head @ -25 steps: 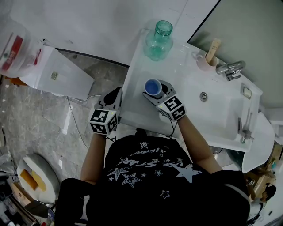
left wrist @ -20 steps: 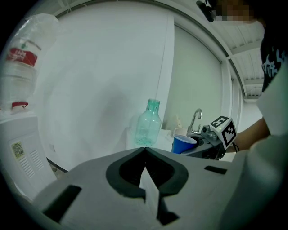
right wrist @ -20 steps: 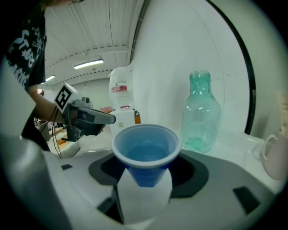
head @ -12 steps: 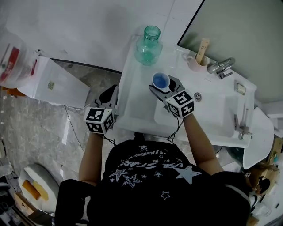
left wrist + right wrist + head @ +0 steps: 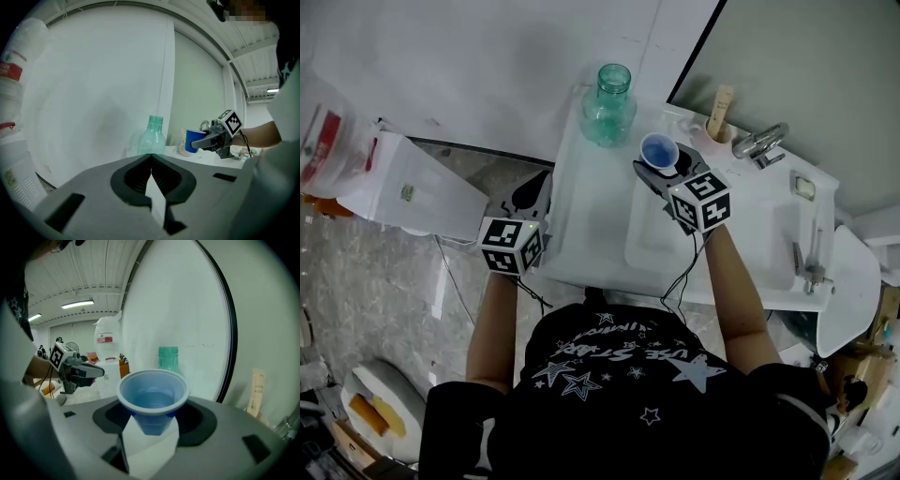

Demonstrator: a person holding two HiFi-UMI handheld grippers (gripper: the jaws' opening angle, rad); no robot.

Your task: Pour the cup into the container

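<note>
Upper centre of the head view, the right gripper [image 5: 662,165] holds the blue cup [image 5: 659,150] upright. Its jaws are clamped on the cup's lower wall, and the liquid inside lies level. A second ago the cup sat lower in the frame, over the front part of the white counter [image 5: 591,225] and well short of the green bottle [image 5: 608,105]. Since then it has been lifted and carried up the frame, and it is now near the bottle, just to the right of its neck. The left gripper [image 5: 532,195] has risen a little at the counter's left edge. Its jaws are pressed together with nothing between them, and it is not steadying the bottle.

The carry looks nearly done, but pouring has not begun. The cup's rim still has to come over the bottle's mouth before it tips. That mouth is narrow and the cup's rim is wide, so a fast tilt would likely spill down the bottle's side.
</note>
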